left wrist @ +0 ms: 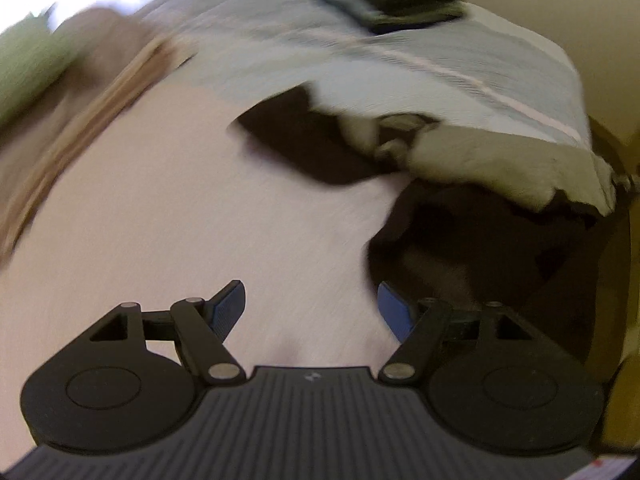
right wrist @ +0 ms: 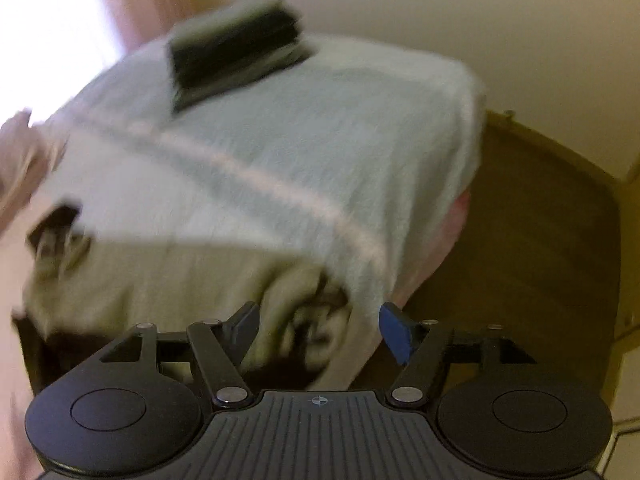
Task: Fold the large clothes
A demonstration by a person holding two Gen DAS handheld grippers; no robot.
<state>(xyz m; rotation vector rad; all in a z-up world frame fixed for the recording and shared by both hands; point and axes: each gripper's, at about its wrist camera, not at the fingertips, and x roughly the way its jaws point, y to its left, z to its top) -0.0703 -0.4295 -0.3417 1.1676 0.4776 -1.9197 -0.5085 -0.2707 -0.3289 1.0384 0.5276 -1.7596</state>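
Note:
A crumpled dark brown garment with a cream fleece lining [left wrist: 472,168] lies on the pink bed sheet [left wrist: 180,220], at the right of the left wrist view. My left gripper [left wrist: 312,308] hovers open over the sheet, its right finger beside the dark cloth, with nothing between its fingers. In the right wrist view the same cream and dark garment [right wrist: 160,280] lies bunched just ahead. My right gripper [right wrist: 318,330] is open above its near edge and holds nothing. Both views are blurred.
A pale blue striped blanket [right wrist: 280,140] covers the far part of the bed, with a dark folded stack [right wrist: 236,52] on it. Brown wooden floor [right wrist: 540,260] lies right of the bed. A green cloth [left wrist: 24,64] sits at the far left.

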